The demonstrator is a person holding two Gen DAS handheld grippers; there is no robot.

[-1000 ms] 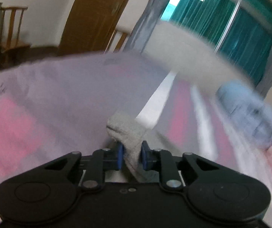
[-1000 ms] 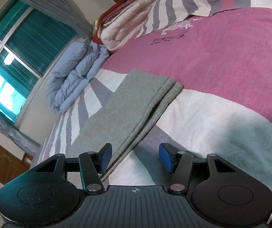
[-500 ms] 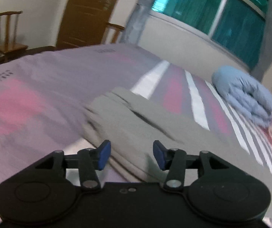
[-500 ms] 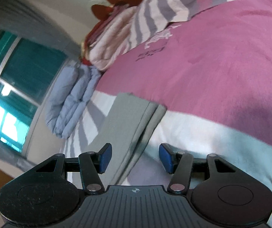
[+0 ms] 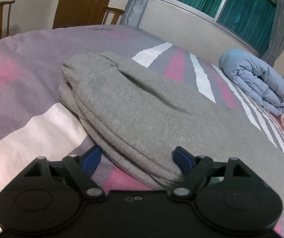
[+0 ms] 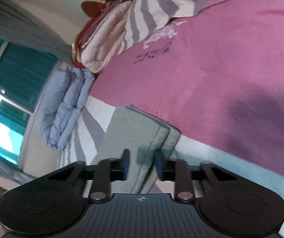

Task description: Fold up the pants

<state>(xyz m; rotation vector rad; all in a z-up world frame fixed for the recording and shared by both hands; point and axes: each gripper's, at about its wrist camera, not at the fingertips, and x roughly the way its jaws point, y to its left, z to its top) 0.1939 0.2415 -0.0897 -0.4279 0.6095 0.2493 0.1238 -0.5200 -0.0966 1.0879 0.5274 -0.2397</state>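
Grey pants (image 5: 142, 107) lie folded in layers on the striped bed cover. My left gripper (image 5: 137, 159) is wide open, its blue pads on either side of the near folded edge, not clamping it. In the right wrist view the pants' leg end (image 6: 140, 130) lies ahead. My right gripper (image 6: 142, 163) is partly closed, its pads on either side of the layered grey edge with a gap on both sides.
A rolled blue quilt (image 5: 257, 81) lies at the back right by the window, also in the right wrist view (image 6: 66, 107). Folded pink bedding (image 6: 104, 41) and a striped pillow (image 6: 161, 4) sit beyond. Wooden chairs (image 5: 0, 17) and a door (image 5: 82, 2) stand past the bed.
My left gripper let go of the grey fabric, opened wide and dropped low by the folded edge. My right gripper narrowed its jaws around the leg-end edge.
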